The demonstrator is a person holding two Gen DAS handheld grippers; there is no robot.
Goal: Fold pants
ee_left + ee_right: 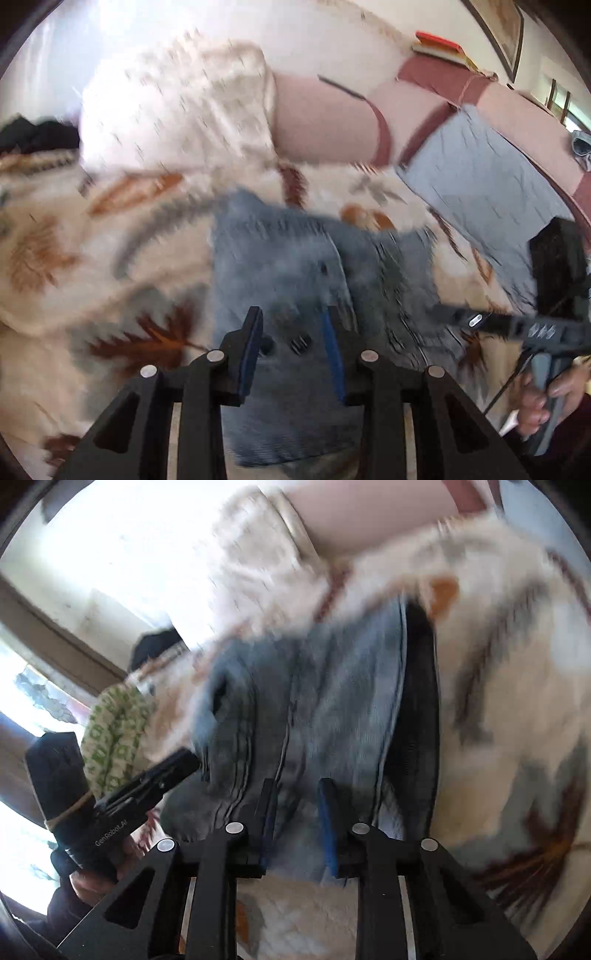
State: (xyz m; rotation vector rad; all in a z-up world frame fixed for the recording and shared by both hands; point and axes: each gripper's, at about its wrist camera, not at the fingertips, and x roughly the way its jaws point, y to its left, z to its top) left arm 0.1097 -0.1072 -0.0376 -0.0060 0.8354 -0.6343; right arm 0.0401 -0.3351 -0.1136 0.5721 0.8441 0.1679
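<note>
"GenRoboLAI" in white, printed on left claw (184,762) body

Motion blur smears my jeans (295,258) and the leaf-print blanket (92,240); at four o'clock, my hand (543,398) is cut off.

both claws are matte black plastic with triangular cutouts in the linkage arms and round silver pivot pins; left claw (291,332) has blue pads on the inner finger faces, same on the right claw (297,805); the left one's body reads "GenRoboLAI" in white; bare-skinned right hand (543,398) wraps a grey handle, dark maroon sleeve behind it
</note>
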